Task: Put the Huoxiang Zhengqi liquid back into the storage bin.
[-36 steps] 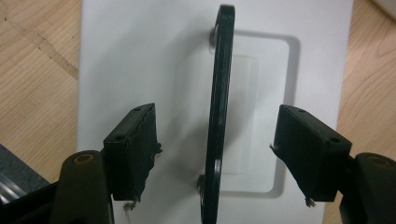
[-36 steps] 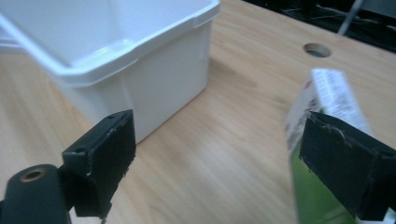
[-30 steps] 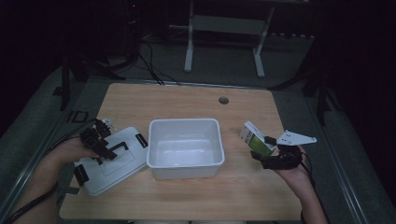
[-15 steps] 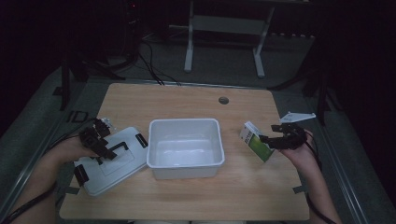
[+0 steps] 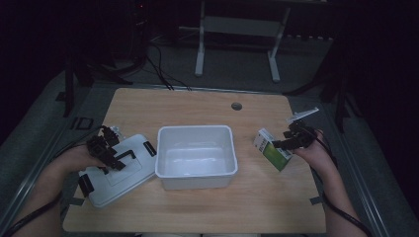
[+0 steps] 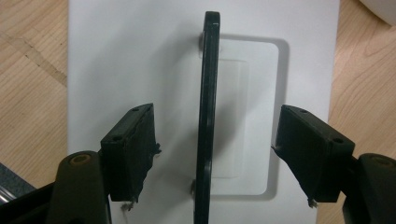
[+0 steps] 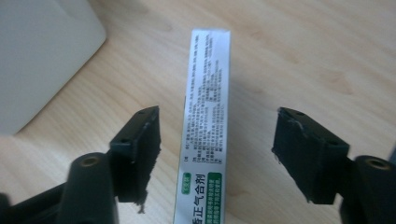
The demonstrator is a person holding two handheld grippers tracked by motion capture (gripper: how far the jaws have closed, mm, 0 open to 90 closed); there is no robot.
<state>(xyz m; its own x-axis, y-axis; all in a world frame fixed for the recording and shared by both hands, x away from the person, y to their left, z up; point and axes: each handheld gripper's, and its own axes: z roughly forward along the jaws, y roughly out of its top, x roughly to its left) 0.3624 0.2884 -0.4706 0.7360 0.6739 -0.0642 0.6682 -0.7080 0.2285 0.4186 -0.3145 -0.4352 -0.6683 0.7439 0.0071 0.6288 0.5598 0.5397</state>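
The box [image 5: 273, 150] stands on the counter [image 5: 197, 106] at 3 o'clock of the tub [image 5: 195, 156], between the right gripper's [image 7: 215, 154] spread jaws. It looks light and crushable, so pinch its broad faces gently. The left gripper's [image 6: 212, 156] jaws are spread astride the lid [image 5: 114, 170] handle [image 6: 208, 116].

In the right gripper view, we see the green and white box [image 7: 205, 126] cut off by the bottom edge, its small print too fine to read. In the left gripper view, the white lid [image 6: 140, 56] runs past the top edge and its black handle [image 6: 208, 116] past the bottom. In the high view, the left hand [image 5: 74, 159] hides part of the lid.
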